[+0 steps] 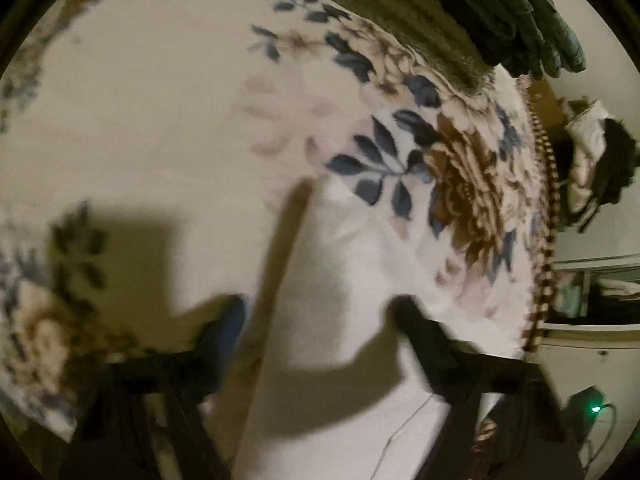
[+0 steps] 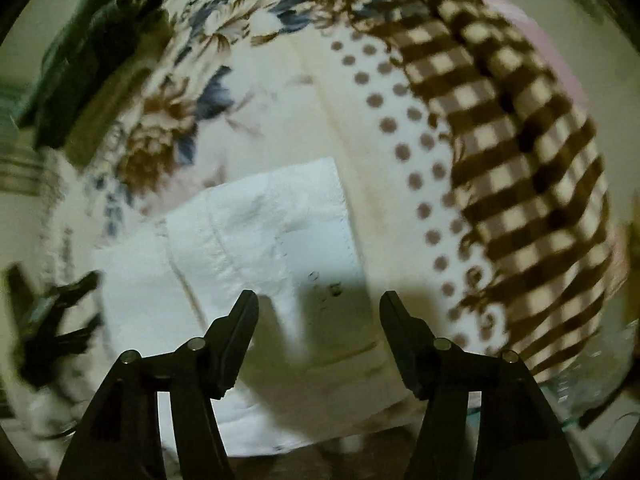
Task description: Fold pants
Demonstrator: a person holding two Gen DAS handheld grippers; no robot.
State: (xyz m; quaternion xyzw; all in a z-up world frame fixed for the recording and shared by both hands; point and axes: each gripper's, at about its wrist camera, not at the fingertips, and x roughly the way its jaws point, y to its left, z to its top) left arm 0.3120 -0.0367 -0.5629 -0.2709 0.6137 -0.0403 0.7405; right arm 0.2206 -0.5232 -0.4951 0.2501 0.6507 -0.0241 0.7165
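The white pants (image 2: 260, 220) lie folded flat on a floral blanket (image 2: 180, 120), with a stitched hem edge on their right side. My right gripper (image 2: 318, 300) hangs just above their near edge, open, with nothing between its fingers. In the left wrist view the white pants (image 1: 340, 272) run up between the two fingers of my left gripper (image 1: 320, 320). Its jaws stand apart and the cloth lies flat under them; motion blur hides any contact. A dark blurred shape at the left edge of the right wrist view (image 2: 52, 320) looks like the other gripper.
The blanket has a brown checked border (image 2: 520, 140) and a dotted band. A dark green folded cloth (image 1: 500, 8) lies at the far side of the bed. Beyond the bed's right edge are a white shelf (image 1: 592, 292), a pile of clothes (image 1: 592, 160) and a device with a green light (image 1: 594, 409).
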